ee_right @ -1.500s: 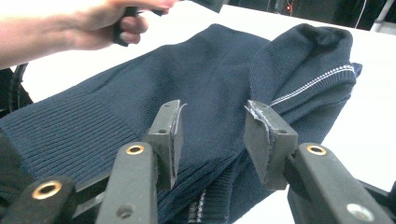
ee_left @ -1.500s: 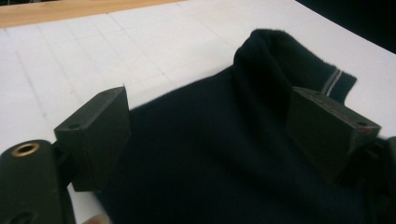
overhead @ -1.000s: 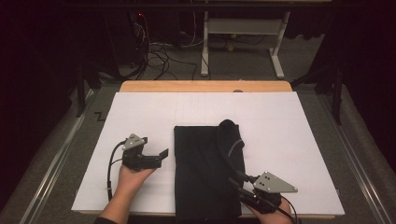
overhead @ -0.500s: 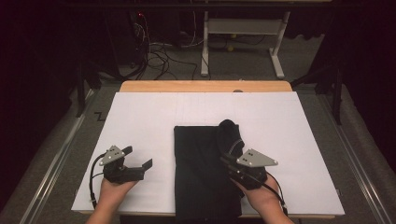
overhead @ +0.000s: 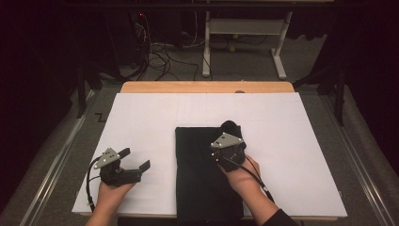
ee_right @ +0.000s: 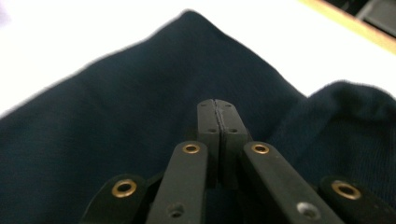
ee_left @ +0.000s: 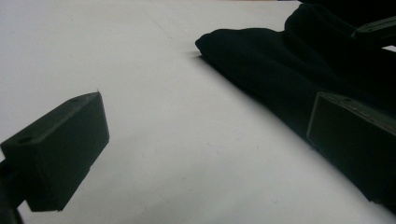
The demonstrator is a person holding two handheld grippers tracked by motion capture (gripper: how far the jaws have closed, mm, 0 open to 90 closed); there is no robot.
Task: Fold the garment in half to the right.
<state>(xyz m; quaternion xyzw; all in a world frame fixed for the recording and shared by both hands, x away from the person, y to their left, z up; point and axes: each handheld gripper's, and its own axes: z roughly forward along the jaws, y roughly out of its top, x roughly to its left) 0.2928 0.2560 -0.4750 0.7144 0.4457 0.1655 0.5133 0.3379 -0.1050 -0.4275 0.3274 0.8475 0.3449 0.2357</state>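
A dark folded cloth (overhead: 200, 179) lies on the white sheet (overhead: 146, 117), reaching the near edge, with a raised bunched lump (overhead: 231, 127) at its far right corner. My right gripper (overhead: 231, 136) hovers over the cloth just before that lump. In the right gripper view its jaws (ee_right: 217, 106) are pressed together with nothing between them, and the cloth (ee_right: 116, 126) lies beneath. My left gripper (overhead: 136, 158) rests over bare sheet left of the cloth, jaws wide apart. In the left gripper view (ee_left: 205, 140) the cloth's edge (ee_left: 261, 65) lies ahead to the right.
A wooden table edge (overhead: 207, 87) shows beyond the white sheet. Metal rails (overhead: 51, 165) run along both sides of the table. Behind the table are floor cables (overhead: 160, 52) and a white frame (overhead: 244, 28).
My right gripper has moved from the near edge forward across the cloth toward the lump. My left gripper has drawn back and to the left, toward the near edge.
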